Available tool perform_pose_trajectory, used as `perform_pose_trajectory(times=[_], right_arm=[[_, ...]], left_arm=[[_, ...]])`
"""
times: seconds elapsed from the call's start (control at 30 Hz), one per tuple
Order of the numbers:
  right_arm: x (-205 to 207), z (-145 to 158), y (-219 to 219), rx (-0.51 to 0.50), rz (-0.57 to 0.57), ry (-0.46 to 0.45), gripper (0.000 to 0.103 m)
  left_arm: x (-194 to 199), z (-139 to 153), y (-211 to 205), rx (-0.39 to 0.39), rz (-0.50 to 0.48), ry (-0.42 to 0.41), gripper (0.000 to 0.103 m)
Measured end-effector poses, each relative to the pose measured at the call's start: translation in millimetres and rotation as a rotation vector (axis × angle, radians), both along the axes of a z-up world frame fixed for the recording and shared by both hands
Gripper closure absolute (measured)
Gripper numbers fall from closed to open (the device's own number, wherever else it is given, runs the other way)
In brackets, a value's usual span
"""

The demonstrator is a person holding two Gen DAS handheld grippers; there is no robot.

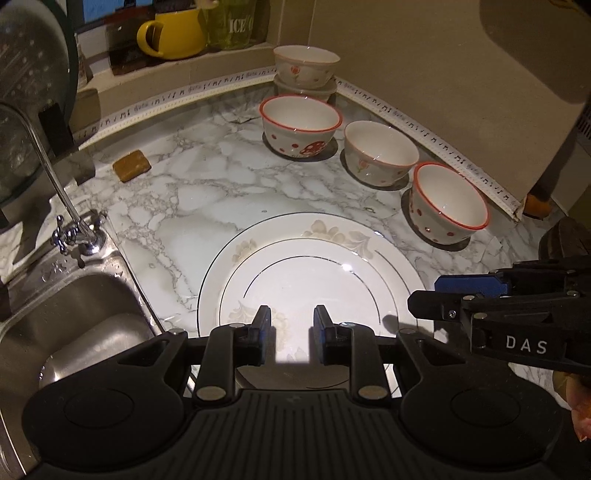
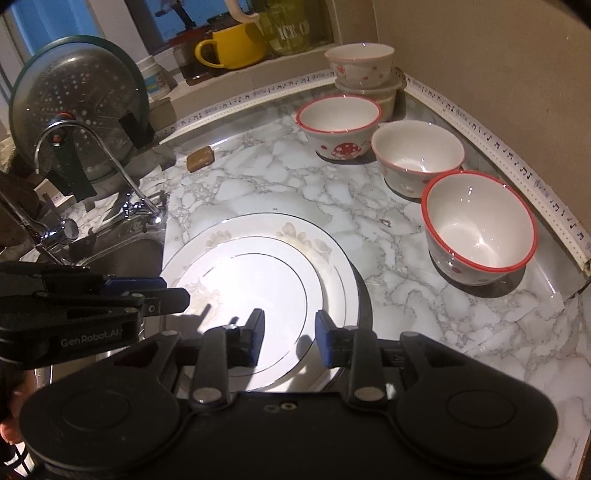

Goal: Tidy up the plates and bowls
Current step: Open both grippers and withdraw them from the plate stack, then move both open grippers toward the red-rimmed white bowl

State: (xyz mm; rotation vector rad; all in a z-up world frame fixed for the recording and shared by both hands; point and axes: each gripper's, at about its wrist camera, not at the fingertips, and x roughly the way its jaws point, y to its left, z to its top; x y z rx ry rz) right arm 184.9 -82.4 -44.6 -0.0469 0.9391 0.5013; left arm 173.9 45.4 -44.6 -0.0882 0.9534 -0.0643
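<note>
A white plate (image 1: 317,266) (image 2: 258,266) with faint flowers and thin dark rings lies on the marble counter (image 1: 192,192) beside the sink. My left gripper (image 1: 291,332) hovers over its near edge, open, with nothing between the pads. My right gripper (image 2: 290,336) is also over the plate, open and empty; its tips show at the right in the left wrist view. Along the wall stand a mushroom bowl (image 1: 301,125) (image 2: 340,123), a pink-flowered bowl (image 1: 380,151) (image 2: 417,155) and a red-rimmed dotted bowl (image 1: 448,201) (image 2: 478,225). Another bowl (image 1: 306,64) (image 2: 360,62) sits stacked on a container in the corner.
A steel sink (image 1: 74,314) with a curved tap (image 1: 74,236) lies left of the plate. A brown sponge (image 1: 131,165) rests on the counter. A perforated metal lid (image 2: 77,103) leans behind the tap. A yellow mug (image 1: 173,33) stands on the back ledge. Walls close the corner.
</note>
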Motion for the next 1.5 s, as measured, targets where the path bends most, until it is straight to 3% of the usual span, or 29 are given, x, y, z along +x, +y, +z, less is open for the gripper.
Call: perform_pose_trajectory(times=[0.17, 0.27, 0.3, 0.33, 0.5, 0.6, 0.8, 0.93, 1.17, 1.4, 1.5], right_arm=[[-11, 10, -6, 0.011, -0.012, -0.033, 0.065], [-15, 15, -12, 0.021, -0.019, -0.043, 0.063], [-16, 17, -14, 0.024, -0.021, -0.047, 0.06], [-18, 19, -16, 0.023, -0.025, -0.056, 0.051], [-21, 29, -28, 0.035, -0.042, -0.095, 0.031], [-20, 35, -34, 0.038, -0.05, -0.117, 0.025], [-1, 46, -44, 0.034, -0.065, -0.132, 0.007], [23, 57, -45, 0.018, -0.065, -0.148, 0.006], [80, 69, -36, -0.007, -0.067, -0.165, 0.004], [145, 64, -14, -0.047, -0.082, -0.166, 0.004], [169, 60, -6, -0.073, -0.093, -0.181, 0.005]], left_arm=[[-6, 9, -8, 0.0, -0.017, -0.016, 0.076], [-8, 14, -11, -0.01, -0.021, -0.031, 0.055], [-9, 16, -12, -0.012, -0.024, -0.045, 0.037], [-10, 18, -13, -0.012, -0.022, -0.063, 0.031], [-6, 28, -16, -0.021, -0.026, -0.085, 0.029], [-1, 33, -19, -0.008, -0.025, -0.107, 0.024], [20, 45, -21, -0.006, -0.035, -0.145, 0.023], [44, 57, -18, 0.035, 0.002, -0.182, 0.023], [108, 71, 2, 0.003, 0.06, -0.138, 0.022], [165, 67, 10, 0.06, 0.088, -0.113, 0.022], [191, 61, 21, 0.015, 0.11, -0.084, 0.022]])
